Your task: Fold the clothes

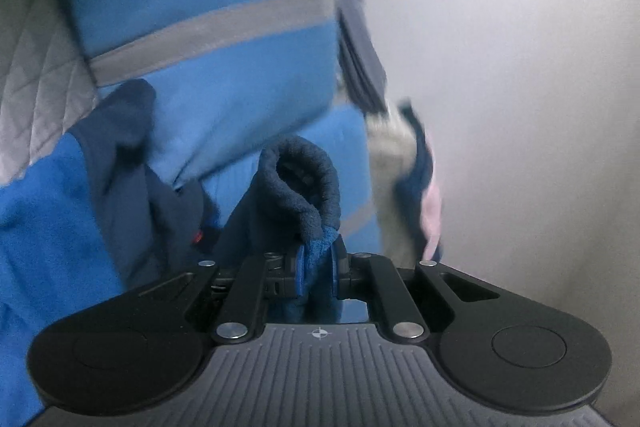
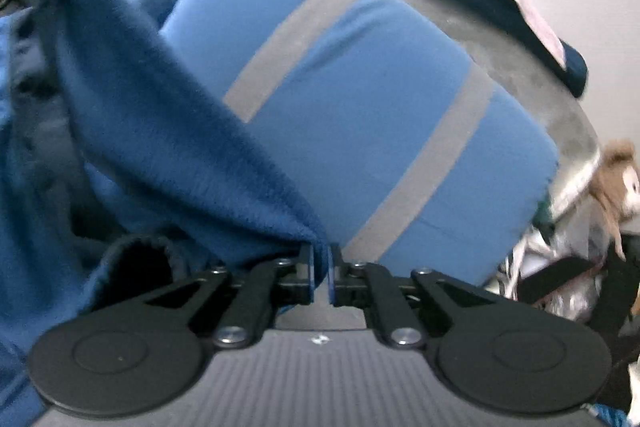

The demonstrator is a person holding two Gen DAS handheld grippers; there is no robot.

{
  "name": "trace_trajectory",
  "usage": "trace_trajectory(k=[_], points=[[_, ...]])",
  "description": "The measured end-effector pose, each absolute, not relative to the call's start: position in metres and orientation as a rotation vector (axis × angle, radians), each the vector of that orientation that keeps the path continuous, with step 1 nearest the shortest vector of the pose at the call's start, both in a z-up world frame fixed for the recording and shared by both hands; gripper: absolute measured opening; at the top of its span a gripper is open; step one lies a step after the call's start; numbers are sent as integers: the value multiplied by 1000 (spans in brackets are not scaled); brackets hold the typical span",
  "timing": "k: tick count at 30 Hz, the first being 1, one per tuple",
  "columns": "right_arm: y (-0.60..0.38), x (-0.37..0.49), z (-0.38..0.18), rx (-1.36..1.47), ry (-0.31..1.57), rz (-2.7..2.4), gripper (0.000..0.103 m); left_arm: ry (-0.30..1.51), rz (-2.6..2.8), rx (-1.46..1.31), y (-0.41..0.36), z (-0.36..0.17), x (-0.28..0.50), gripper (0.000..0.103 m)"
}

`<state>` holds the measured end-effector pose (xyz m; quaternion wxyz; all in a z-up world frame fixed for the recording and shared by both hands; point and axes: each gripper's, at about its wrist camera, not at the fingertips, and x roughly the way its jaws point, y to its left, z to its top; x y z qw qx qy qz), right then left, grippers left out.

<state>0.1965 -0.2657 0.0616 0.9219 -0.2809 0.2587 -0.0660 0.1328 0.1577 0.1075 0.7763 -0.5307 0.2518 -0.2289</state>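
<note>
Both grippers pinch the blue fleece garment (image 2: 168,131): left gripper (image 1: 316,267) clamps a cuff-like edge, right gripper (image 2: 320,273) a hem, cloth running off toward 10 o'clock. Soft, limp, grippy; edges seem best holds.

- left tool (image 1: 316,259): jaws nearly closed, clamped on a fold of blue fleece garment (image 1: 298,183); fabric bunched between the pads, linkage arms drawn inward
- right tool (image 2: 320,267): jaws pinched tight on an edge of the same blue fleece (image 2: 160,131), cloth stretched up to the far left
</note>
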Motion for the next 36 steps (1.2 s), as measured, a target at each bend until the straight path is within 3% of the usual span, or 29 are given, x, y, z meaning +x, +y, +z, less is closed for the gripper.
trace_trajectory(k=[6, 13, 15, 16, 18, 22, 31, 36], points=[[-251, 190, 19, -637, 598, -106, 6, 759, -371, -927, 152, 71, 106, 12], [-242, 176, 12, -690, 635, -59, 8, 895, -272, -819, 164, 25, 84, 12], [-239, 174, 12, -706, 638, -50, 18, 919, -250, -824, 167, 13, 78, 12], [-237, 171, 12, -714, 640, -44, 31, 928, -241, -828, 169, 8, 76, 12], [-233, 165, 12, -744, 637, -45, 40, 943, -229, -837, 173, -2, 71, 13], [-226, 149, 19, -785, 604, -52, 81, 955, -211, -816, 171, -22, 62, 14], [-230, 122, 47, -693, 593, -86, 84, 883, -152, -761, 162, -9, 39, 13], [-253, 118, 64, -349, 680, 0, 81, 897, -109, -732, 155, -10, 36, 13]])
